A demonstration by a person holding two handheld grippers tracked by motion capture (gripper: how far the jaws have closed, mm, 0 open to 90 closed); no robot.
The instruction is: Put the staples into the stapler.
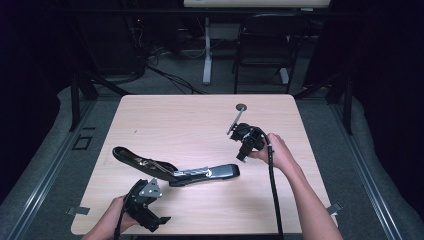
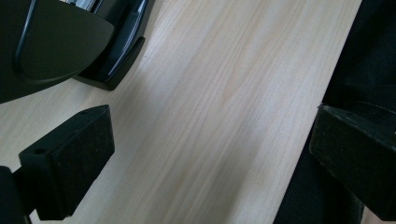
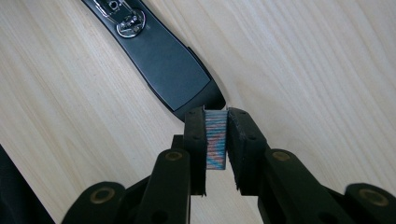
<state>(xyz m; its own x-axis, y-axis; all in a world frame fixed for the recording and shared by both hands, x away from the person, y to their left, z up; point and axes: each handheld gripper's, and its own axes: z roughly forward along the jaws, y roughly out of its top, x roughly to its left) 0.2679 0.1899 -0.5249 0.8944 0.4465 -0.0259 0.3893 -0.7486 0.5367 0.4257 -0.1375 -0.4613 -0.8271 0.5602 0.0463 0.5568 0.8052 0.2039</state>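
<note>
Nearest the person, the left gripper (image 1: 159,218) rests at the counter's (image 1: 190,120) front edge with its jaws spread wide and nothing between them; in the left gripper view its pads (image 2: 79,161) flank bare pale wood grain. Just beyond it lies a large black stapler (image 1: 175,171), swung open so the curved top arm angles up to the left while the base stretches right, its bright metal staple channel exposed. It looks heavy and rigid, smooth plastic over steel, best steadied by pressing on the flat base. Farther right, the right gripper (image 3: 215,140) is clamped narrowly on a strip of staples (image 3: 215,138), a small block of glued wire with an iridescent sheen, held just off the stapler's rounded end. The strip is light and stiff but brittle along its length, so a flat grip across its sides suits it. Farther back, a small round metal piece (image 1: 241,107) sits on the counter.
</note>
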